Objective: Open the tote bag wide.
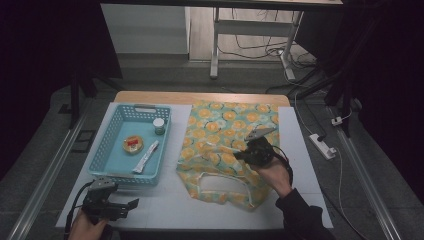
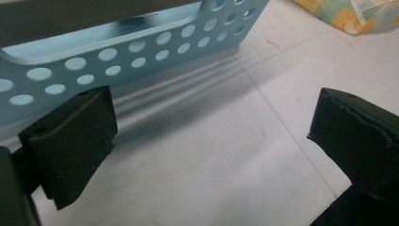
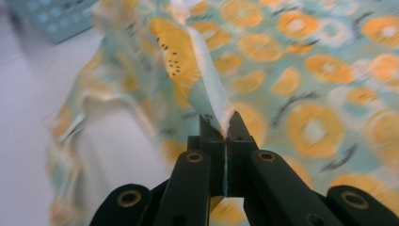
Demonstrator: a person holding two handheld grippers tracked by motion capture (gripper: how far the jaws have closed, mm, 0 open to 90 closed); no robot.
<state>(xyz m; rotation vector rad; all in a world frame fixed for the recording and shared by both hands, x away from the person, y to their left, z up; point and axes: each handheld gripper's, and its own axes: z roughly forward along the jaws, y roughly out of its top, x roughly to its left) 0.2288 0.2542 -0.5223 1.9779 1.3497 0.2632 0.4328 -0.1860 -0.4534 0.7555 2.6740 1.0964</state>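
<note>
Blur smears the fabric bag (image 3: 301,70) around the right gripper (image 3: 220,123), jaws clamped on its strap; left gripper (image 2: 211,141) jaws apart, basket (image 2: 141,52) partly cropped.

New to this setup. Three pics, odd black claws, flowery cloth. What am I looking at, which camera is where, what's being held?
No robot here: a person holds a two-jaw hand tool in each hand. The wide picture comes from a camera above the table; the other two ride on the tools and look along their black jaws.

On the white table sit a blue perforated basket holding a small jar, a round yellow item and a white sachet, and beside it a fruit-print fabric bag.

The right gripper is shut on a pinched fold of the bag's fabric. The left gripper is open and holds nothing, just in front of the basket's wall.
</note>
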